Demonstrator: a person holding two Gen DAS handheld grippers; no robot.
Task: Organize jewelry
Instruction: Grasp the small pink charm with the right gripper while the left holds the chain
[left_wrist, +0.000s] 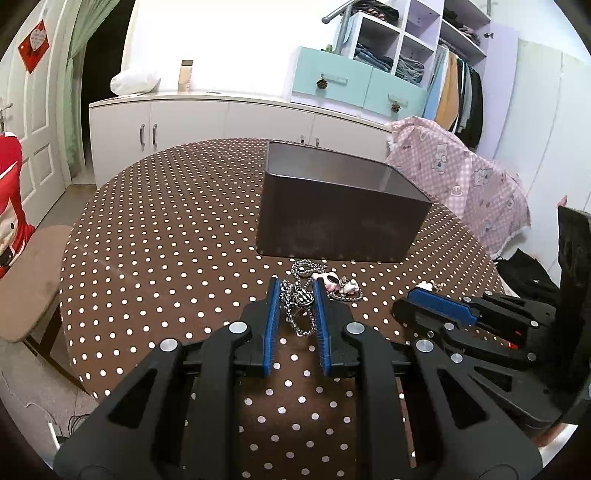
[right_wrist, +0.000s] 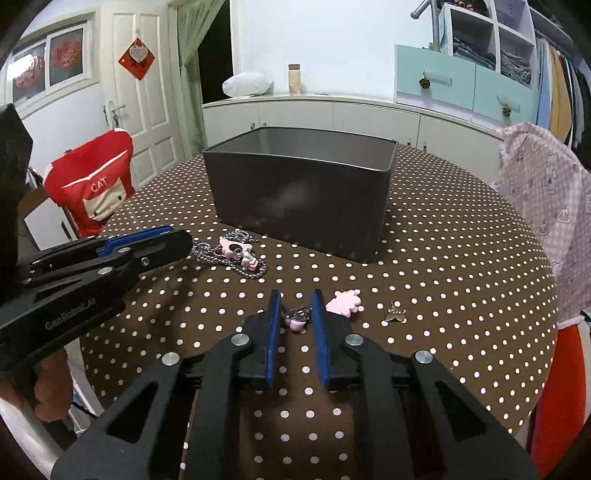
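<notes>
Jewelry is all on the polka-dot table (left_wrist: 166, 229), in front of the dark box (left_wrist: 332, 206), none visible inside it from these angles.

Chain necklace (left_wrist: 301, 306): piled loose on the cloth just short of the box's near wall. Pink charms (left_wrist: 332, 282) sit on its far-right side, touching the chain. In the right wrist view the same chain (right_wrist: 229, 254) lies left of centre, with a pink piece (right_wrist: 236, 245) on top.

Left gripper (left_wrist: 297, 291): jaws spread, blue pads (left_wrist: 273, 306) either side of the chain pile. Chain sits between them; pads are not pressing on it. Fingertips low at the cloth; cannot tell if they touch it. From the right wrist view, this gripper (right_wrist: 173, 240) comes in from the left, tip right at the chain's left edge.

Right gripper (right_wrist: 295, 301): jaws also spread. A small dark metal piece with a pink bead (right_wrist: 297, 319) lies on the cloth between the pads, not pinched. Pink cat-shaped charm (right_wrist: 345, 304) is just outside the right finger, near its tip. Small gold trinket (right_wrist: 394, 313) further right, apart from the charm. In the left wrist view this gripper (left_wrist: 413, 299) lies low over the table to the right of the chain.

Around: red chair cover (right_wrist: 92, 184) at left, pink patterned cloth (right_wrist: 546, 192) over a chair at right, white cabinets (left_wrist: 192, 129) behind the table.
</notes>
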